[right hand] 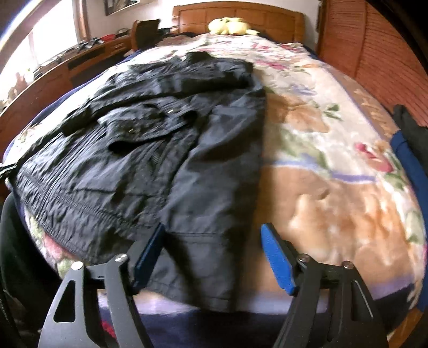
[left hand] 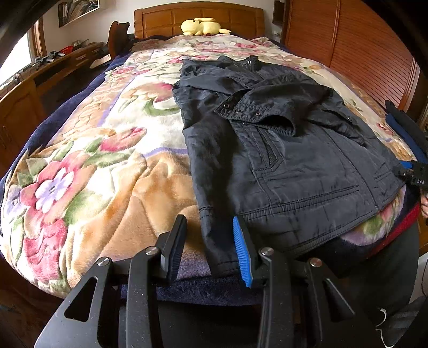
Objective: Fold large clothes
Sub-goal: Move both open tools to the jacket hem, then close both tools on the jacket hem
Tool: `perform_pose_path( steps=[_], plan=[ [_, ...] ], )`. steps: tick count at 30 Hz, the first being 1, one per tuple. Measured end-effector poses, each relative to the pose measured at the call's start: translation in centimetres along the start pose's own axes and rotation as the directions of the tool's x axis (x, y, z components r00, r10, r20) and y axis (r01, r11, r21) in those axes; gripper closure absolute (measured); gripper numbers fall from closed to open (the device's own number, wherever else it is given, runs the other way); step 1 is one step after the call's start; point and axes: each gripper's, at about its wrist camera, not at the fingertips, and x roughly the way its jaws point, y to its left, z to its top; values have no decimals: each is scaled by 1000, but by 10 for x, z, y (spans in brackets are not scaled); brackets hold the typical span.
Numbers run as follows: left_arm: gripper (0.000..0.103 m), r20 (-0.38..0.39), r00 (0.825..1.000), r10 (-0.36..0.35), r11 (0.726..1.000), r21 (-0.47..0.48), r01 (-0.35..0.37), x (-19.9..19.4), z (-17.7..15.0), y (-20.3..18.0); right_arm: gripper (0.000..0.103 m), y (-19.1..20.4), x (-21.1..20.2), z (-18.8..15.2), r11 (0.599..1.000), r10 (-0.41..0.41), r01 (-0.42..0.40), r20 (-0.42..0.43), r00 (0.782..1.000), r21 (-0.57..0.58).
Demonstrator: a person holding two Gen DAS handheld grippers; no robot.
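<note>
A dark navy jacket (left hand: 281, 150) lies on the bed, collar toward the headboard, hem at the near edge, one sleeve folded across its chest. My left gripper (left hand: 211, 241) is open, its jaws on either side of the jacket's near left sleeve cuff (left hand: 216, 241). In the right wrist view the jacket (right hand: 149, 150) fills the left half. My right gripper (right hand: 214, 249) is open wide, its jaws on either side of the jacket's near right sleeve end (right hand: 203, 262). The right gripper also shows at the right edge of the left wrist view (left hand: 412, 171).
A floral fleece blanket (left hand: 107, 166) covers the bed. A yellow plush toy (left hand: 203, 26) sits at the wooden headboard (left hand: 198, 16). A wooden desk (left hand: 53, 67) stands left, a slatted wooden wardrobe (left hand: 361, 53) right. Dark and blue cloth (right hand: 412, 150) lies at the bed's right edge.
</note>
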Motion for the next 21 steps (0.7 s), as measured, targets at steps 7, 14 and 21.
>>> perform_pose_path(
  steps=[7,14,21],
  plan=[
    [66,3,1000,-4,1000,-6,4,-1,0,-1,33,-1,6,-1,1000,-7,7,0,1000,-9],
    [66,1,1000,-5,1000,-2,5,-2,-4,-4,33,1,7,-1,1000,-7,7,2,1000,-14],
    [66,9,1000,-2,1000,-1,2,-3,-8,-6,34,1,8,-2,1000,-6,6,6,1000,-8]
  ],
)
